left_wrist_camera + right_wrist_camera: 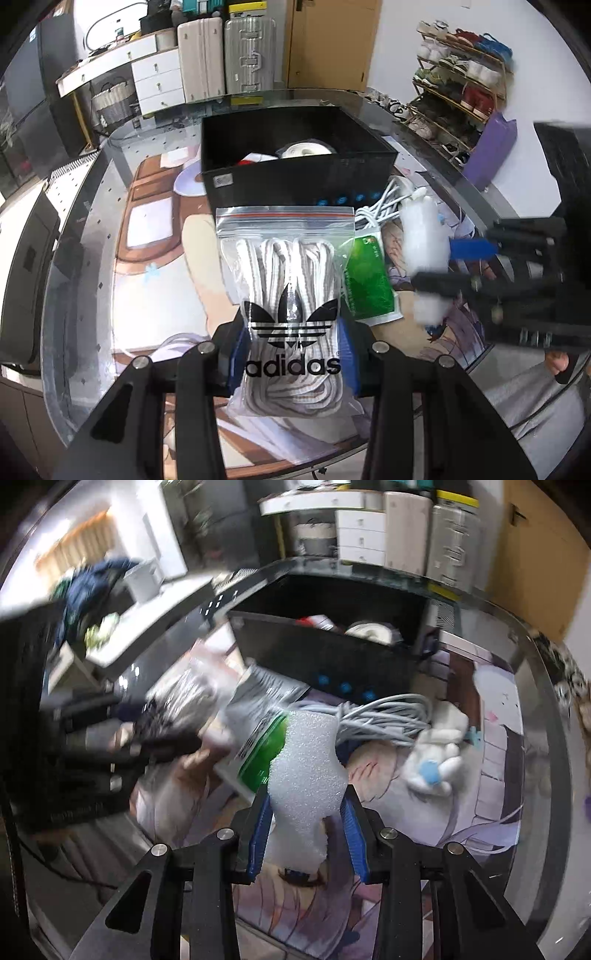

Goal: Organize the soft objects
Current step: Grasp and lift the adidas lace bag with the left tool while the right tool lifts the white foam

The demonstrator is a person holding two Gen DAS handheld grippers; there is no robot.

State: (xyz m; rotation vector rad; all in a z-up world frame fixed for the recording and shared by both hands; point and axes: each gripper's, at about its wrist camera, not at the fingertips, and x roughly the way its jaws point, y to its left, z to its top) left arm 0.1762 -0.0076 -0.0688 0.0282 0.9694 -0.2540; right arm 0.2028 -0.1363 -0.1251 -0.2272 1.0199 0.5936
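My left gripper [293, 354] is shut on a clear zip bag of white laces [291, 295] printed "adidas", held above the table in front of the black box [295, 162]. My right gripper [306, 834] is shut on a white foam piece [308, 771], held above the table; in the left wrist view it [424, 243] is at the right, blurred. The left gripper with its bag [192, 701] appears blurred in the right wrist view. The black box [332, 627] holds a white round item [306, 149] and something red.
A green-and-white packet [365, 280], a bundle of white cable [380, 716] and a white plush toy with a blue spot [436, 760] lie on the glass table with a printed mat [155, 280]. Suitcases, drawers and a shoe rack stand beyond.
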